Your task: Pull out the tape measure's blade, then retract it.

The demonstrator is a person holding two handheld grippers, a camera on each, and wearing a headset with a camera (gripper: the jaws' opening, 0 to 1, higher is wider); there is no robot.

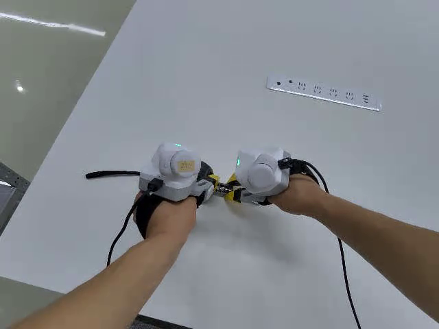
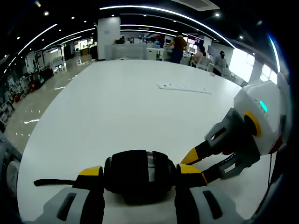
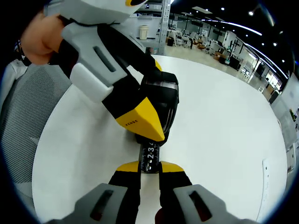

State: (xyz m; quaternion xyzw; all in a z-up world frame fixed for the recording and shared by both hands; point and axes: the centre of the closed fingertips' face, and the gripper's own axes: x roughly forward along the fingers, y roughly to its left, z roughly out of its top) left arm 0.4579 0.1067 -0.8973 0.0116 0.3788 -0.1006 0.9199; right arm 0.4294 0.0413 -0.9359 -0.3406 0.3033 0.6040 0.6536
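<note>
A black tape measure (image 2: 139,173) rests on the white table (image 2: 121,107), and my left gripper (image 2: 140,171) is shut on its case from both sides. A black wrist strap (image 2: 53,182) trails from the case to the left. A short length of the blade (image 3: 150,157) with printed numbers sticks out of the case (image 3: 161,100), and my right gripper (image 3: 150,167) is shut on its tip. In the head view the left gripper (image 1: 206,184) and the right gripper (image 1: 230,188) face each other almost tip to tip, with the tape measure (image 1: 218,186) between them.
A white power strip (image 1: 322,93) lies flat at the far right of the table (image 1: 206,68). Black cables (image 1: 339,240) run back from both grippers across the table. The table's left edge (image 1: 62,130) drops to a glossy floor. People stand in the distance (image 2: 187,46).
</note>
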